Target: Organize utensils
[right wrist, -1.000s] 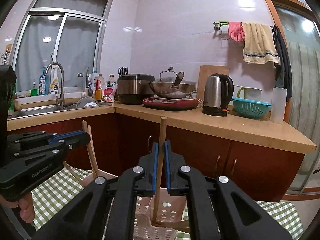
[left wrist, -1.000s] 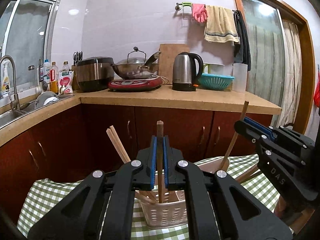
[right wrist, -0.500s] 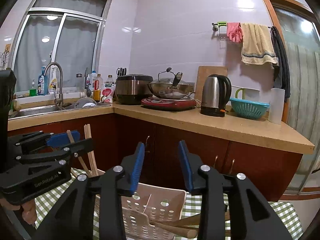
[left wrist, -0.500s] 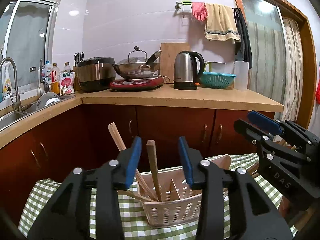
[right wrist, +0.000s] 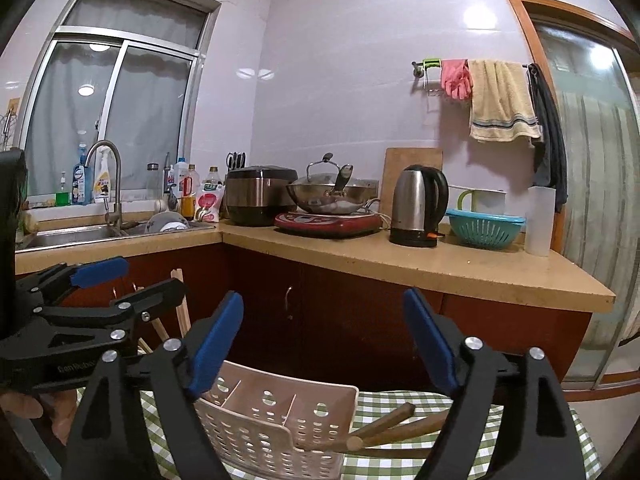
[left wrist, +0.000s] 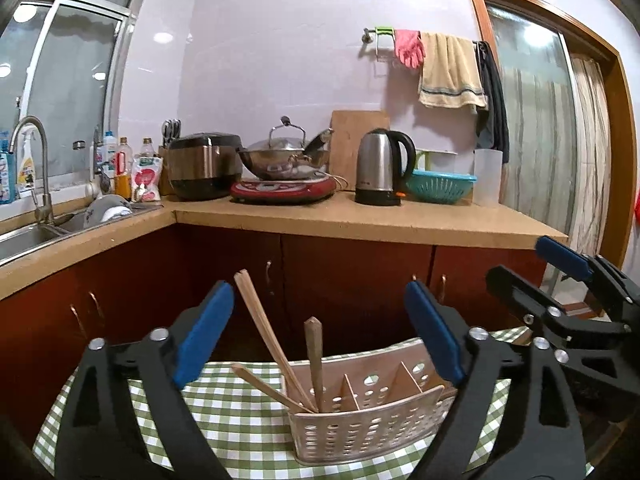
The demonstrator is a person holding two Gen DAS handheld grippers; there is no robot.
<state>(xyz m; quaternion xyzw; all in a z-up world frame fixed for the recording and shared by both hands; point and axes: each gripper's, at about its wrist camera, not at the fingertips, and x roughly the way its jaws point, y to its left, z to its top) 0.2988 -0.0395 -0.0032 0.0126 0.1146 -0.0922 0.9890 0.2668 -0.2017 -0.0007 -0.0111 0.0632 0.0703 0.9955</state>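
A white perforated utensil basket [left wrist: 362, 426] stands on a green checked cloth [left wrist: 224, 412]. Its left compartment holds wooden chopsticks [left wrist: 264, 332] and a wooden handle [left wrist: 316, 360]. In the right wrist view the basket [right wrist: 280, 416] has wooden handles [right wrist: 384, 426] sticking out to the right. My left gripper [left wrist: 320, 336] is open and empty, above the basket. My right gripper [right wrist: 324, 344] is open and empty, above the basket. Each gripper shows in the other's view, the right one [left wrist: 560, 280] and the left one [right wrist: 108, 284].
Behind the table are dark red cabinets [left wrist: 352, 276] under a countertop [left wrist: 360, 220] with a kettle [left wrist: 382, 172], wok [left wrist: 286, 158], rice cooker [left wrist: 204, 170] and teal colander [left wrist: 440, 186]. A sink [left wrist: 24, 236] is at the left.
Both grippers opened and let go of their wooden utensils, which now rest in the basket. Both grippers have opened wider and pulled back a little.
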